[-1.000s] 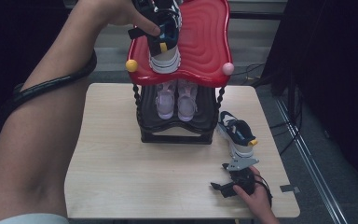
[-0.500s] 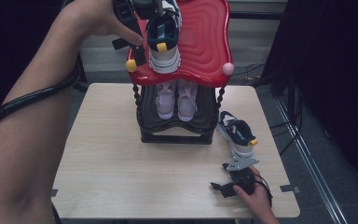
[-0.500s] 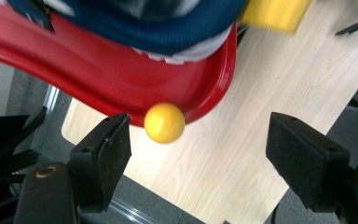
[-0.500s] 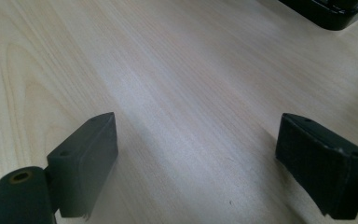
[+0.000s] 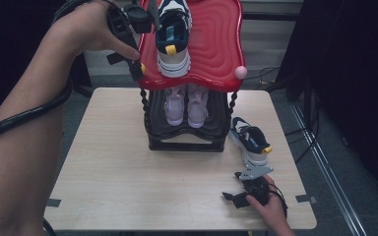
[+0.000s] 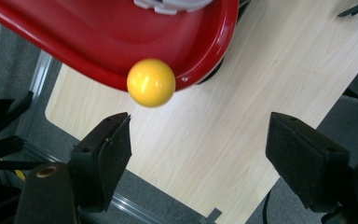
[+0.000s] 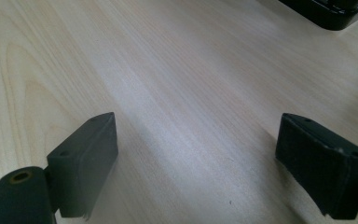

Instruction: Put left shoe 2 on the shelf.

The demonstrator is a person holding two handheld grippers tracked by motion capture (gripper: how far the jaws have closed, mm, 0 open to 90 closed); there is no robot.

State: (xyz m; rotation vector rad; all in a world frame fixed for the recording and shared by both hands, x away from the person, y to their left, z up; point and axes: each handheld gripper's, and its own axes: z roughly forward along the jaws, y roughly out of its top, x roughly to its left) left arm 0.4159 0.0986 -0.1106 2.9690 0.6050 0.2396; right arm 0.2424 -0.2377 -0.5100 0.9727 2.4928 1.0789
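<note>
A white, navy and yellow sneaker point(image 5: 173, 42) stands on the red top shelf point(image 5: 216, 44) of a small shoe rack. Its match point(image 5: 250, 140) lies on the wooden table point(image 5: 103, 167) to the right of the rack. My left gripper point(image 5: 127, 63) hangs at the shelf's left corner and points down. In the left gripper view it point(image 6: 200, 126) is open and empty, above the yellow ball point(image 6: 150, 82) on the shelf's rim point(image 6: 98, 42). My right gripper point(image 5: 230, 186) rests near the table's front right edge. In the right gripper view it point(image 7: 196, 126) is open over bare wood.
A pale pink pair of shoes point(image 5: 187, 105) sits on the rack's lower black shelf point(image 5: 187, 145). A pink ball point(image 5: 240, 73) marks the red shelf's right corner. The floor to the right holds cables point(image 5: 305, 128). The person's left forearm point(image 5: 24, 147) crosses the left side.
My left gripper has drawn away to the left from the sneaker on the red shelf and sunk a little. The sneaker has stayed put. The right gripper has kept still.
</note>
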